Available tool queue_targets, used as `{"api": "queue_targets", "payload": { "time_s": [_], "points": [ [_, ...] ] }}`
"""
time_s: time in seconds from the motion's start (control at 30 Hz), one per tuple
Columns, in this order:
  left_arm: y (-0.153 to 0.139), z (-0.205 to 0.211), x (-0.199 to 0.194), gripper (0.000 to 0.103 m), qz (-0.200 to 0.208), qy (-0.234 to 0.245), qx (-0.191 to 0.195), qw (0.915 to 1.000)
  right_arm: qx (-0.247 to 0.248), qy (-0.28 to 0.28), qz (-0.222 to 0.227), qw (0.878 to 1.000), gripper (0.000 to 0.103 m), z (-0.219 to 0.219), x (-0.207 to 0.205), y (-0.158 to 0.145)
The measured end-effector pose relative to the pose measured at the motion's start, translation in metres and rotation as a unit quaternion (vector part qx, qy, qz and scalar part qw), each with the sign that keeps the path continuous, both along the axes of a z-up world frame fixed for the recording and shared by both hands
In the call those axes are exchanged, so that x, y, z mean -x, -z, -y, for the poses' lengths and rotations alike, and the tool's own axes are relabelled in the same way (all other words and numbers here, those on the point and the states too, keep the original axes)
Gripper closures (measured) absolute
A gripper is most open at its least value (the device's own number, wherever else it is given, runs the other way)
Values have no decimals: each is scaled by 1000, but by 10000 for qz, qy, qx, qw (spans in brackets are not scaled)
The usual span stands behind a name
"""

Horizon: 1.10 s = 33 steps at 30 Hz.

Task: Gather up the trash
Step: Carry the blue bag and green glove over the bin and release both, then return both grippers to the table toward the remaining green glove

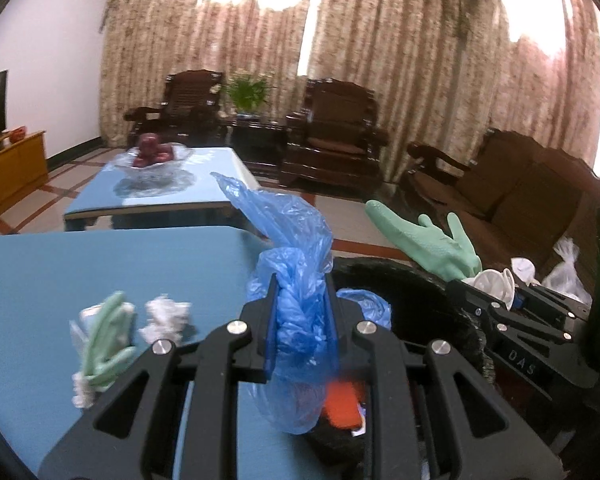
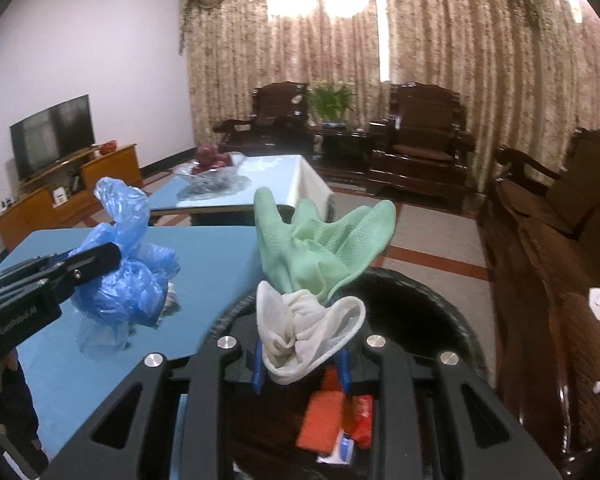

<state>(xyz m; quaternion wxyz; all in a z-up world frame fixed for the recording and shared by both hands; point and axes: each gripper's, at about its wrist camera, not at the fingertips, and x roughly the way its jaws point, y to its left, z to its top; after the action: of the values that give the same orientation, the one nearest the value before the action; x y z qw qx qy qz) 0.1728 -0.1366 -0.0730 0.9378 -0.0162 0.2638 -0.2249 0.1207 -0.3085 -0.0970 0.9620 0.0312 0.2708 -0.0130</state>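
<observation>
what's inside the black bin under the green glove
Inside the round black trash bin, below the green rubber glove held by the right gripper, lie an orange packet, a red wrapper and a white-blue scrap. The gripper body hides the rest.

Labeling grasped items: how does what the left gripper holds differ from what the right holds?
Left gripper clamps a crumpled blue plastic bag, thin and translucent; right gripper clamps a green rubber glove, opaque with a white cuff. The bag is bunched; the glove's fingers splay upward. Both are near the black bin.
</observation>
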Motion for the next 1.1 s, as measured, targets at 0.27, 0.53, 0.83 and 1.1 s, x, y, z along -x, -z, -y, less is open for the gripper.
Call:
{"api": "queue_targets", "payload": {
  "time_s": [0.27, 0.53, 0.83, 1.1],
  "points": [
    [25, 50, -11, 85, -127, 424, -95, 9990, -12, 396, -186, 9990, 76, 46, 0, 15],
    [46, 76, -22, 85, -273, 681, -216, 9971, -16, 566, -436, 9974, 76, 72, -12, 35],
    [56, 75, -28, 53, -474, 883, -110, 9949, 114, 719, -625, 9954, 46, 79, -11, 56],
    [41, 35, -22, 14, -266, 522, -72, 9983, 177, 759, -356, 9963, 6, 66, -3, 44]
  ]
}}
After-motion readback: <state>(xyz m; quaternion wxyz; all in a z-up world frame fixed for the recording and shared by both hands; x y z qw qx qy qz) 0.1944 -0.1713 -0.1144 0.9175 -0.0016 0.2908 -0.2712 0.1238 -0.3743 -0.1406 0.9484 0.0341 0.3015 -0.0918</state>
